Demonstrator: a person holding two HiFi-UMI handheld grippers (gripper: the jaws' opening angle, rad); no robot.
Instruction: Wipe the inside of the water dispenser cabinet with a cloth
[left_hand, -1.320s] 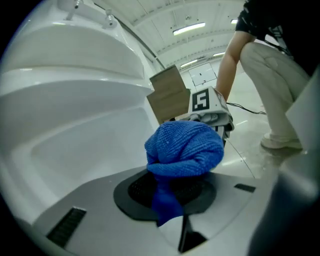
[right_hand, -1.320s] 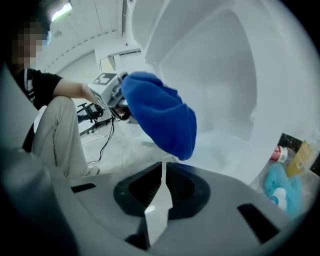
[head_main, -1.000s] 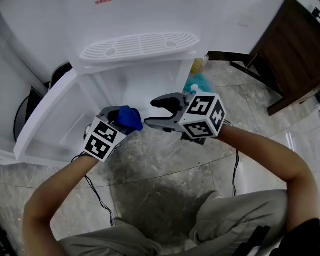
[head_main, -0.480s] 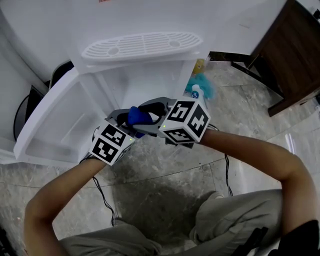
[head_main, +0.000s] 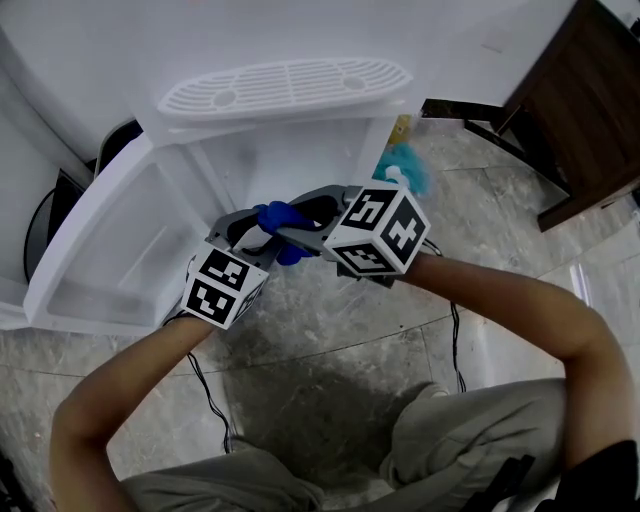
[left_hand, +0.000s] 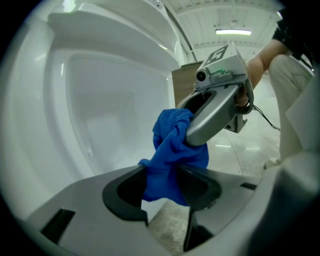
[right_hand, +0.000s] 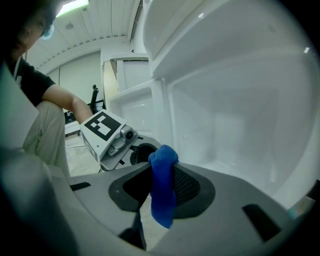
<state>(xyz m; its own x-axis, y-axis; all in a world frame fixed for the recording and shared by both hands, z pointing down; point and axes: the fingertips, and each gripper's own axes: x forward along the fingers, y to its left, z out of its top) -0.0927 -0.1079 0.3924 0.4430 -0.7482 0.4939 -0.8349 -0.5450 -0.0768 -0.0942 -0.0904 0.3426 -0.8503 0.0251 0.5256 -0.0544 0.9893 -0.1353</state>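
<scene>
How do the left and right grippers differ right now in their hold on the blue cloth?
Left gripper: jaws wide apart, just opened; the blue cloth hangs between them, apparently not pressed by the pads. Right gripper: jaws narrower, just closed, pads pinching the blue cloth. Shared: both have the same cloth between their jaws and point toward the open cabinet.

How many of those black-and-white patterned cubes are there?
2. One cube tops the left gripper, whose jaws have just opened around the blue cloth; the other tops the right gripper, whose jaws have just closed on it. No others show.
</scene>
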